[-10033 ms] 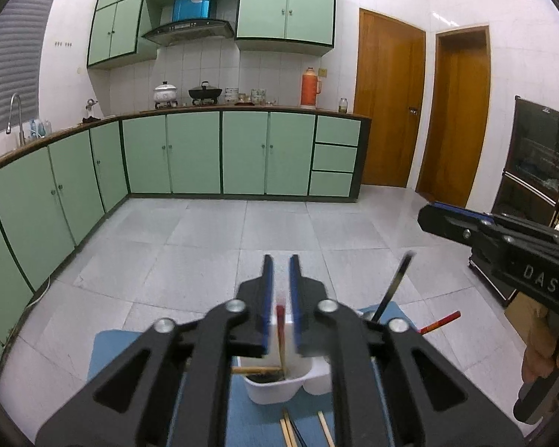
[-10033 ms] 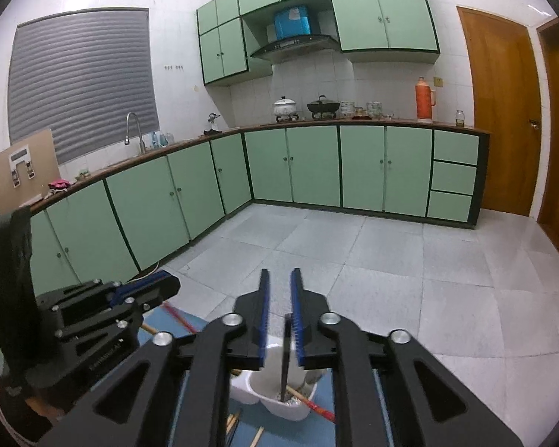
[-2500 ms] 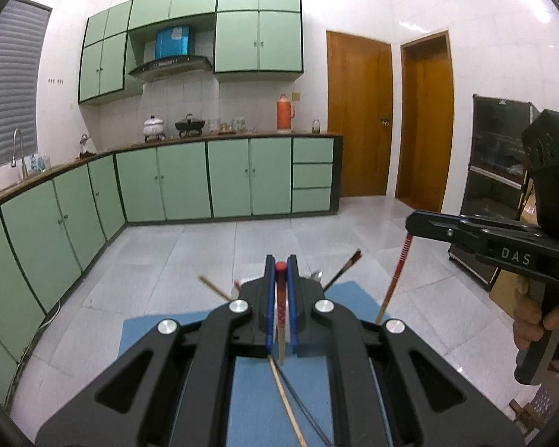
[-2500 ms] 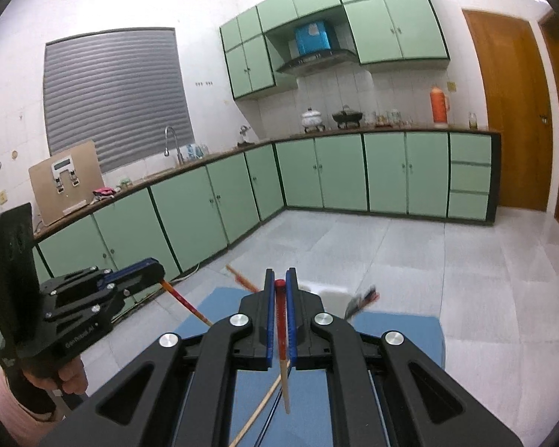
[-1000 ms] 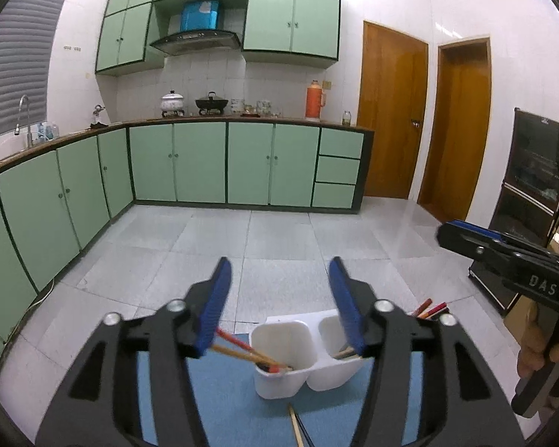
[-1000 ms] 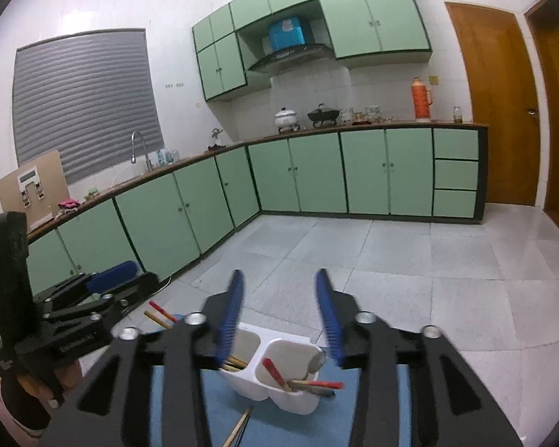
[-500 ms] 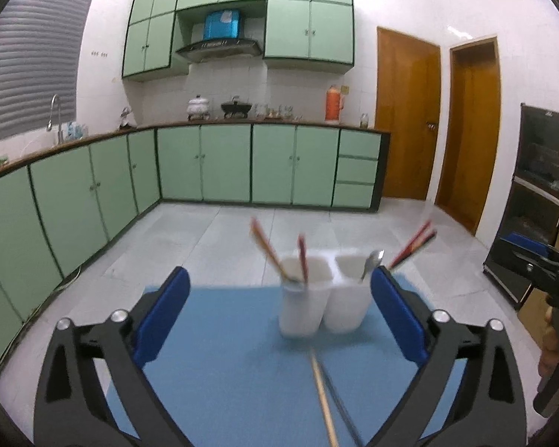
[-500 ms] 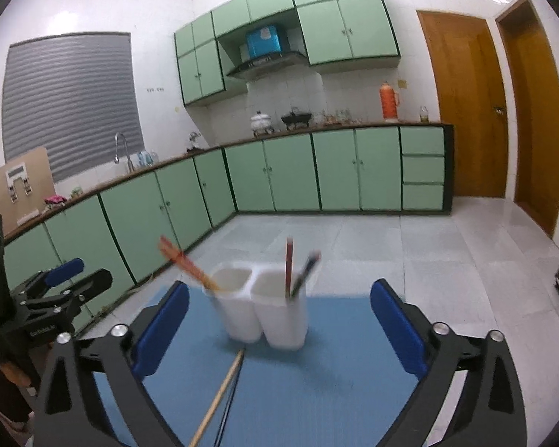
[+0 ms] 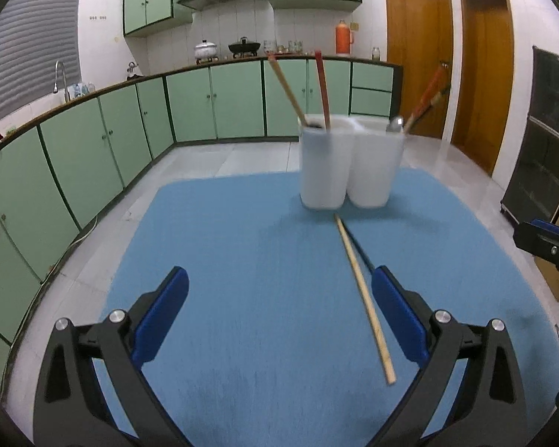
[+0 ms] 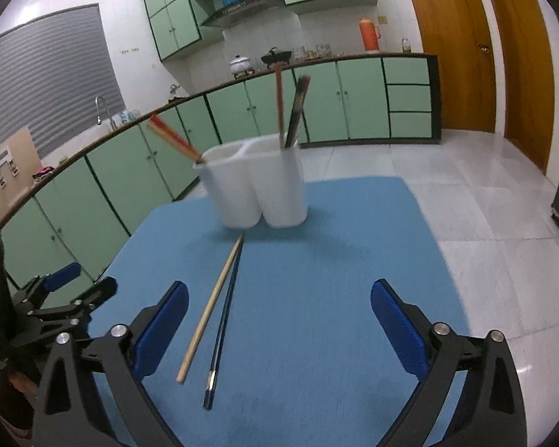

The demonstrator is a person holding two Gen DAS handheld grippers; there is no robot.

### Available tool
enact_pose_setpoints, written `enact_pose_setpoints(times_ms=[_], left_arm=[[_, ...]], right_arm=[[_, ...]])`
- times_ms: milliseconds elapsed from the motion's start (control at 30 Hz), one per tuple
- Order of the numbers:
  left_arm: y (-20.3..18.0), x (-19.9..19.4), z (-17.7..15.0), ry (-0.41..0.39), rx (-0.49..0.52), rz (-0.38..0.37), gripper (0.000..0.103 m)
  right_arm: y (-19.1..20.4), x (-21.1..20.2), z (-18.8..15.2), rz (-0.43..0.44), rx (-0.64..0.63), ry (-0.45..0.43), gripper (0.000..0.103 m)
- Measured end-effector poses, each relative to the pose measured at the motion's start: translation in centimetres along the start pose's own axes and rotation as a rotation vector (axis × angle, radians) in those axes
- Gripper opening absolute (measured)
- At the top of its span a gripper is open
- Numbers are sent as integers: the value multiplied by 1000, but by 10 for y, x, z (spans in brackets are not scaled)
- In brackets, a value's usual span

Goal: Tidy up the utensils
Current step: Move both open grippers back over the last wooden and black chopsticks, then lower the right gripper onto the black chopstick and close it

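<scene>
A white two-cup utensil holder point(image 9: 348, 164) point(image 10: 255, 182) stands at the far side of a blue mat point(image 9: 261, 298) point(image 10: 316, 298), with several chopsticks and a spoon sticking out. A wooden chopstick point(image 9: 363, 298) point(image 10: 212, 305) and a dark chopstick point(image 10: 223, 320) lie loose on the mat in front of it. My left gripper point(image 9: 279, 309) is open and empty, low over the near mat, and also shows in the right wrist view point(image 10: 67, 290). My right gripper point(image 10: 279, 320) is open and empty, to the right of the loose chopsticks; its tip shows in the left wrist view point(image 9: 544, 242).
The mat lies on a raised surface above a grey tiled floor point(image 10: 484, 201). Green base cabinets point(image 9: 93, 149) run along the left and back walls. Wooden doors point(image 9: 417, 67) and a dark cabinet point(image 9: 540, 141) are at the right.
Both grippers, shut on chopsticks earlier, have opened wide and are empty. Both have drawn back and dropped low, so the holder looks farther and the loose chopsticks lie between them.
</scene>
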State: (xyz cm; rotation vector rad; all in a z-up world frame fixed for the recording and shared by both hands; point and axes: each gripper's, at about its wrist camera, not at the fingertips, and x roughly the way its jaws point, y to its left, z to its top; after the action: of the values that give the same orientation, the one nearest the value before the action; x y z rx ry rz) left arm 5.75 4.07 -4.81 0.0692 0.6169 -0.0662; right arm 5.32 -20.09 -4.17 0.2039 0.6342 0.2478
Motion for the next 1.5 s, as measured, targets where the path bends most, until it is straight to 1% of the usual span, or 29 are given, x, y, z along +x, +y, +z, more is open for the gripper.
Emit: enact_pose_setpoints(times_ms=[133,267,300,367,467,567,700,767,900,933,1033,1067,1167,1333,1500], left_arm=[[-1,2,-16,8,-1,-3,96],[-4,7,-27,34,11,3,96],[-2,8,-31,43,10,2,96],[-3,10,-32,58,9,0,96],[-1,13,-39,80,20,-2,95],[3,15,-44,98,24,-1,95],[13,18,-48,121,10,-2,95],[14,20,-49,128,2,-5,95],[15,21,-49,132,-4,-9,95],[15,22,-49,133,-6,-10,95],[15,23,-49,137,-10,-10,95],[15,24,-49,138,-11,-11,95],[14,24,-48,137,-10,-10,95],[9,23,-49,135,-1,-15,95],[-2,22,-49,132,6,-40,95]], right_arm=[[12,8,-23,-15,-46,27,82],[23,17,-44,13,-64,72,75],[25,19,-47,20,-69,84,71],[31,26,-54,35,-85,120,57],[38,33,-59,54,-106,161,44],[43,37,-65,75,-115,189,38],[51,43,-71,103,-131,219,32],[54,47,-73,106,-137,239,28],[56,55,-73,110,-136,266,25],[57,56,-72,110,-137,272,22],[58,61,-72,97,-144,282,19],[58,62,-71,91,-145,283,15],[58,64,-70,73,-144,286,9],[52,60,-71,58,-129,281,8],[37,49,-73,30,-96,273,7]])
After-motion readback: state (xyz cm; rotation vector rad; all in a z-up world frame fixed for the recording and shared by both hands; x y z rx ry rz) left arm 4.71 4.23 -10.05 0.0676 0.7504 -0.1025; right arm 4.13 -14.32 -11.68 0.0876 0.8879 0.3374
